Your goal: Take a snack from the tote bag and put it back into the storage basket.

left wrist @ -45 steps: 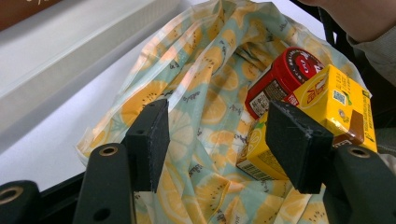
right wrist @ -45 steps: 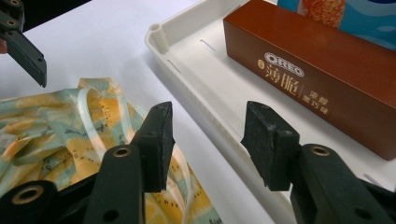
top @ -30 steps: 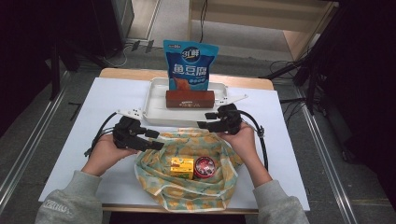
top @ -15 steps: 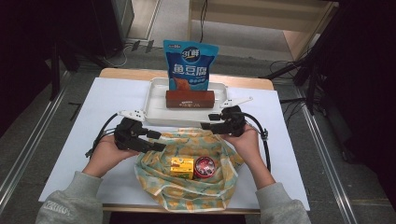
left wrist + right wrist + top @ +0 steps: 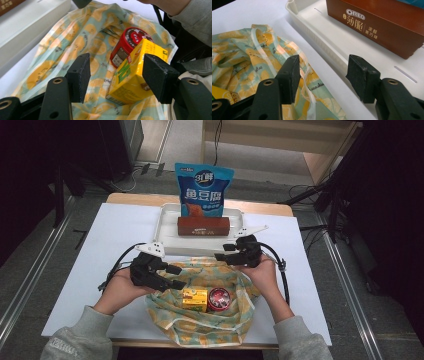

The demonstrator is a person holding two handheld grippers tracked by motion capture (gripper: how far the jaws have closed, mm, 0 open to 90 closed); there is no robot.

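Note:
A yellow-and-green fruit-print cloth bag (image 5: pixel 200 320) lies open at the table's near edge. Inside it lie a yellow carton (image 5: pixel 195 299) and a red round can (image 5: pixel 218 298). My left gripper (image 5: pixel 176 276) hovers open at the bag's left rim. In the left gripper view the yellow carton (image 5: pixel 130 80) and the red can (image 5: pixel 128 43) lie beyond my left gripper (image 5: pixel 115 75), untouched. My right gripper (image 5: pixel 224 258) stands open at the bag's far right edge. In the right gripper view my right gripper (image 5: pixel 323 72) spans the bag's pale handle (image 5: pixel 308 75), not pressing it.
A white tray (image 5: pixel 167 227) sits behind the bag and holds a brown Oreo box (image 5: pixel 203 226), with a blue snack pouch (image 5: pixel 204 190) upright at its back. In the right gripper view the tray rim (image 5: pixel 312 32) is just right of the bag. Cables trail beside both hands.
My left gripper has moved right, in over the bag's left rim. The right gripper has stayed about where it was, still open.

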